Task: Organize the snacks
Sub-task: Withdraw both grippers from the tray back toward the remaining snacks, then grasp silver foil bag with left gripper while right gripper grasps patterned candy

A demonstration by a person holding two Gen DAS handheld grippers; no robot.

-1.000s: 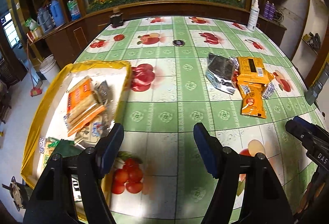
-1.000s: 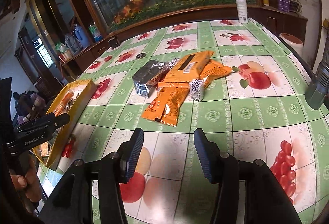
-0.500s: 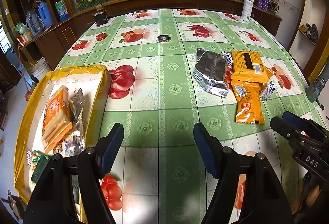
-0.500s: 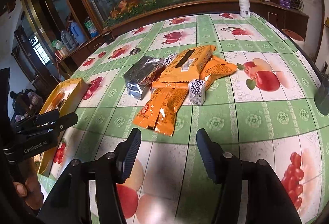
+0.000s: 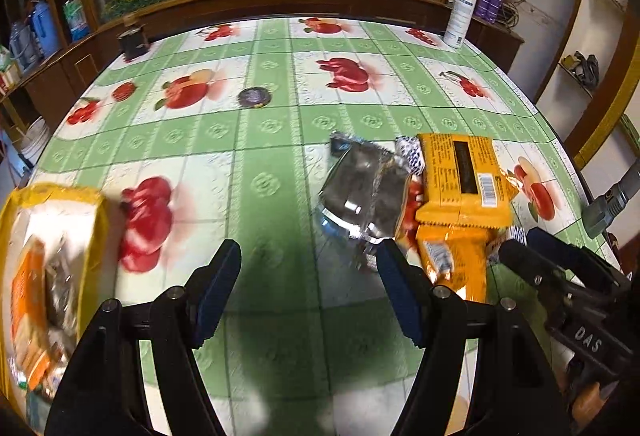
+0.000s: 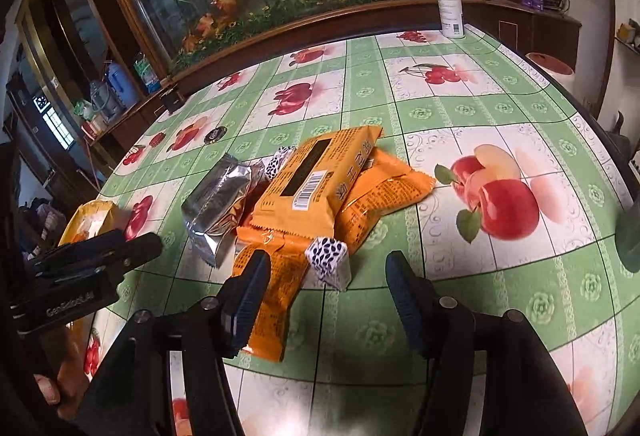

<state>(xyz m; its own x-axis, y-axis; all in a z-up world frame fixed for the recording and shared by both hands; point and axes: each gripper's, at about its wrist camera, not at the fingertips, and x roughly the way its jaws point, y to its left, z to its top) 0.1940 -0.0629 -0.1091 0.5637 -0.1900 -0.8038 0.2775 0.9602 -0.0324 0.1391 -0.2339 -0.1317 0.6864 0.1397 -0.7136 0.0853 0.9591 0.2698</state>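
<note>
Closing on the snack pile, both claws had advanced across the bench [image 5: 280, 163] since a second earlier: in the left wrist view the yellow tray [image 5: 94, 211] slid from centre left to the left edge, and the silver foil packet [image 5: 360, 191] grew to fill the middle right. The left claw [image 5: 308, 284] stood wide and empty, unchanged in spread, its right finger just short of the foil packet's near corner. The right claw [image 6: 322, 288] was opening, its jaws wider than a second before, with nothing pressed between them; the small black-and-white patterned sweet [image 6: 329, 263] and the lower orange wrapper [image 6: 276, 300] lay directly ahead of its gap. The large orange biscuit pack [image 6: 316, 179] rested on top of the pile, centre frame.

This suggested a pick-up was about to begin, with the tray, already holding several packets, as the likely destination.

Open bench lay to the right of the pile and toward the top of both frames. The bench edge curved close at right; the two claws stood near each other, so crossing paths was a risk.
</note>
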